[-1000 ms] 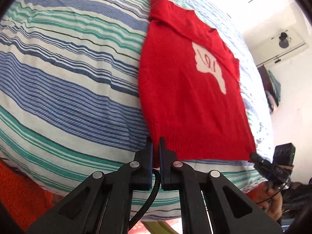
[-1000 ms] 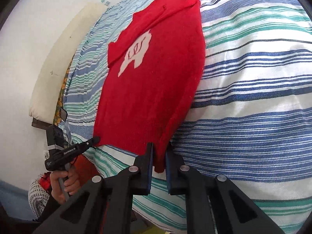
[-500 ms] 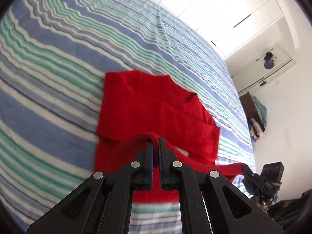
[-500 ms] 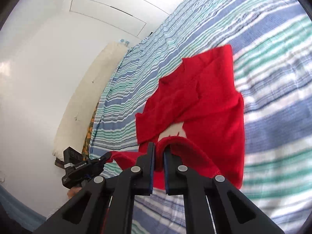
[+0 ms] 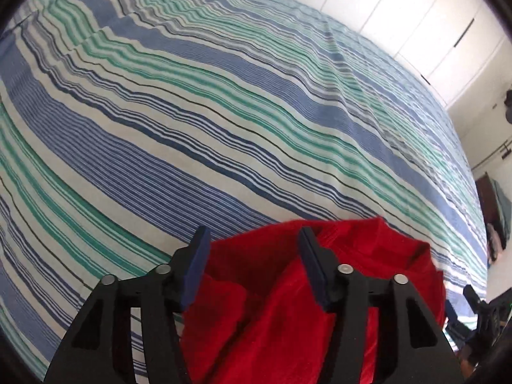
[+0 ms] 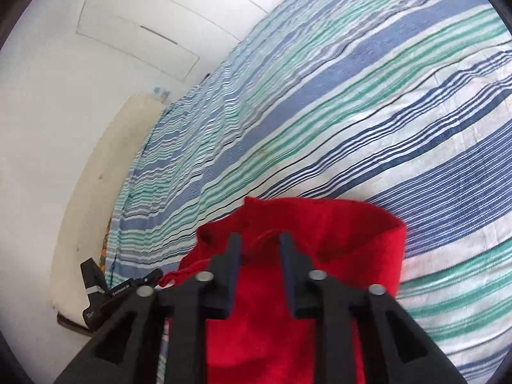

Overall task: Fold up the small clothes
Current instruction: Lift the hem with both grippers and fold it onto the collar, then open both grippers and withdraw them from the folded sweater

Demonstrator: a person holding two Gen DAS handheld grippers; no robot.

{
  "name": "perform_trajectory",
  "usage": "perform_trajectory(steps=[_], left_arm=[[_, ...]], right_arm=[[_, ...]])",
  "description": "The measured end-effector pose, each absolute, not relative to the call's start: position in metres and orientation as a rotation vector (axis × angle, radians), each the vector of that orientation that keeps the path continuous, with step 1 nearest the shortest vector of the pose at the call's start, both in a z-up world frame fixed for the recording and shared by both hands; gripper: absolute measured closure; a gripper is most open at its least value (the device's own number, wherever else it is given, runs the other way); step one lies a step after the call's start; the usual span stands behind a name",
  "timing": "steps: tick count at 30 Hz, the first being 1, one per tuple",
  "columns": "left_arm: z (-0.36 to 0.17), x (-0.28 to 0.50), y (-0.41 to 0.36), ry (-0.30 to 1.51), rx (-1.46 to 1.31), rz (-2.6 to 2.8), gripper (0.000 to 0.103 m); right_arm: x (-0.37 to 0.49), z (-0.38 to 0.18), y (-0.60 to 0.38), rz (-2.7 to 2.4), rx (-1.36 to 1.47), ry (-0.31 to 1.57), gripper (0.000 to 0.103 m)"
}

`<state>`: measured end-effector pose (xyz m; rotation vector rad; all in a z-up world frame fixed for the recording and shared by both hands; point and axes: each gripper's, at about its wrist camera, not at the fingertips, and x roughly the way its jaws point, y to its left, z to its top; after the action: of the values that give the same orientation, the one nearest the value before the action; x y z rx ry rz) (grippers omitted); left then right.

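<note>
We have both tools over the red sweater point(image 5: 288, 313), which lies doubled over on the striped bedspread point(image 5: 224, 128) near the close edge of the bed. Left tool point(image 5: 252, 252): fingers spread, cloth under and between them but not pinched. Right tool point(image 6: 259, 256): fingers likewise spread, nothing gripped; a loose red fold sits in the gap.

Risks as we judge them:
- Knit may cling to a finger pad on withdrawal and drag the top layer off, undoing the fold.
- Top edge looks rumpled and bulging rather than flat; it may spring open unless pressed down.
- One corner point(image 6: 174, 276) trails toward the left tool seen in the right view; it could snag there.
</note>
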<state>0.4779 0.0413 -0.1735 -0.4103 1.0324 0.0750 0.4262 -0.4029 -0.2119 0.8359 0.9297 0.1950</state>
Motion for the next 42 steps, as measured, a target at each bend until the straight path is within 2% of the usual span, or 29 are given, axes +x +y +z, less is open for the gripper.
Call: perform_trajectory(steps=[1, 4, 6, 8, 10, 12, 14, 15, 16, 18, 20, 22, 23, 26, 30, 33, 42], left_arm=[[-0.171, 0.47, 0.048, 1.014, -0.427, 0.07, 0.037], [-0.155, 0.434, 0.048, 0.959, -0.365, 0.012, 0.035], [-0.145, 0.397, 0.031, 0.911, -0.256, -0.079, 0.025], [-0.15, 0.363, 0.008, 0.878, -0.148, -0.166, 0.005], [-0.172, 0.349, -0.014, 0.919, -0.069, -0.217, 0.004], [-0.206, 0.359, -0.028, 1.044, -0.028, -0.195, 0.005], [-0.212, 0.36, -0.032, 1.08, 0.009, -0.108, 0.02], [-0.203, 0.355, -0.033, 1.066, -0.001, -0.091, 0.02], [-0.19, 0.346, -0.033, 1.049, -0.032, -0.107, 0.02], [-0.163, 0.318, -0.037, 1.015, -0.055, -0.141, 0.015], [-0.146, 0.278, -0.044, 0.968, -0.024, -0.147, 0.005], [-0.142, 0.236, -0.051, 0.939, 0.014, -0.13, 0.005], [-0.146, 0.218, -0.053, 0.945, 0.026, -0.121, 0.005], [-0.172, 0.174, -0.056, 1.0, 0.007, -0.086, 0.005], [-0.215, 0.146, -0.061, 1.046, 0.038, -0.037, 0.002], [-0.222, 0.14, -0.061, 0.974, 0.039, -0.044, 0.001], [-0.227, 0.137, -0.064, 0.934, 0.044, -0.042, 0.001]], right_arm=[[0.425, -0.214, -0.406, 0.166, 0.849, 0.924, 0.023], [0.414, -0.201, -0.409, 0.19, 0.82, 0.87, 0.023], [0.4, -0.179, -0.397, 0.23, 0.662, 0.846, 0.023], [0.376, -0.159, -0.375, 0.342, 0.503, 0.831, 0.023], [0.347, -0.154, -0.351, 0.451, 0.386, 0.815, 0.023], [0.33, -0.171, -0.333, 0.483, 0.306, 0.859, 0.023], [0.339, -0.217, -0.323, 0.41, 0.264, 1.057, 0.023], [0.345, -0.236, -0.323, 0.357, 0.251, 1.146, 0.028], [0.345, -0.233, -0.322, 0.315, 0.223, 1.129, 0.041], [0.332, -0.204, -0.316, 0.296, 0.198, 1.063, 0.043], [0.305, -0.172, -0.304, 0.314, 0.165, 1.011, 0.036], [0.272, -0.151, -0.291, 0.236, 0.078, 0.965, 0.007], [0.253, -0.147, -0.284, 0.185, 0.046, 0.954, 0.002], [0.195, -0.158, -0.275, 0.057, 0.013, 0.995, 0.001], [0.135, -0.199, -0.282, -0.094, 0.055, 1.043, 0.001], [0.125, -0.229, -0.291, -0.15, 0.068, 1.054, 0.001], [0.124, -0.239, -0.29, -0.134, -0.017, 1.01, 0.0]])
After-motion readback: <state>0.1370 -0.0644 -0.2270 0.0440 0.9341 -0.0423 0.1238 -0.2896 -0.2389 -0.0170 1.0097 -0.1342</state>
